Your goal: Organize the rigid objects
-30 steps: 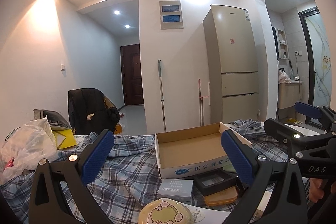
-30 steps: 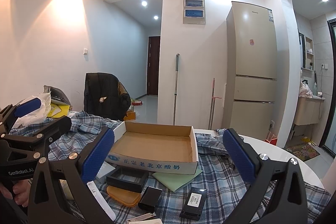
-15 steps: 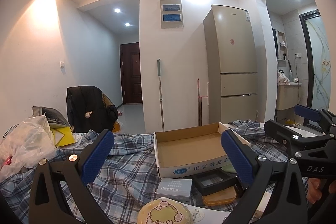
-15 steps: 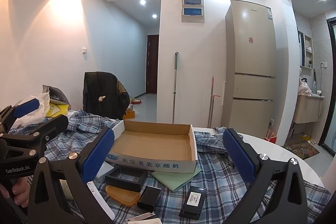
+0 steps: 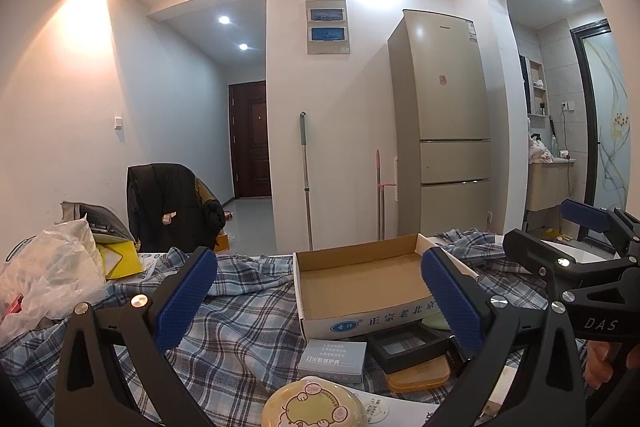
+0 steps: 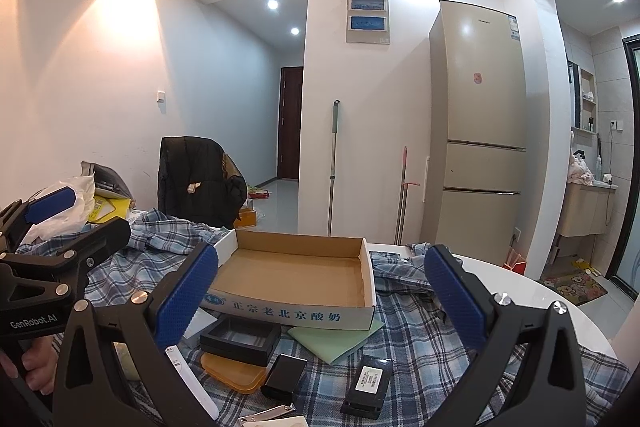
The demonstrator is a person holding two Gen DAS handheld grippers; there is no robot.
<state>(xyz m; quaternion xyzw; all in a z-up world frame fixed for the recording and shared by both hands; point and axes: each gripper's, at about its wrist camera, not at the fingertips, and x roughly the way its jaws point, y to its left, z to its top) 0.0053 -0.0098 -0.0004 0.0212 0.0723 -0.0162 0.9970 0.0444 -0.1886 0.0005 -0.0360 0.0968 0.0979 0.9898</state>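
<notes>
An empty shallow cardboard box [image 5: 360, 279] [image 6: 296, 273] sits on the plaid cloth. In front of it lie a black tray [image 6: 239, 338] [image 5: 408, 345] on an orange lid [image 6: 232, 371], a grey-blue small box [image 5: 333, 361], a round yellow tin [image 5: 314, 403], a green pad [image 6: 336, 335] and two black packs [image 6: 285, 375] [image 6: 366, 387]. My left gripper [image 5: 316, 301] is open and empty, held above the table. My right gripper [image 6: 320, 301] is open and empty, to its right.
A white plastic bag [image 5: 44, 279] and yellow items lie at the left. A chair with a black jacket [image 6: 196, 179] stands behind the table. The white round table edge [image 6: 532, 303] shows at right. A fridge [image 6: 476, 131] and mops stand by the far wall.
Both grippers have tilted down a little, so the table scene sits slightly lower in view. Nothing was grasped or moved.
</notes>
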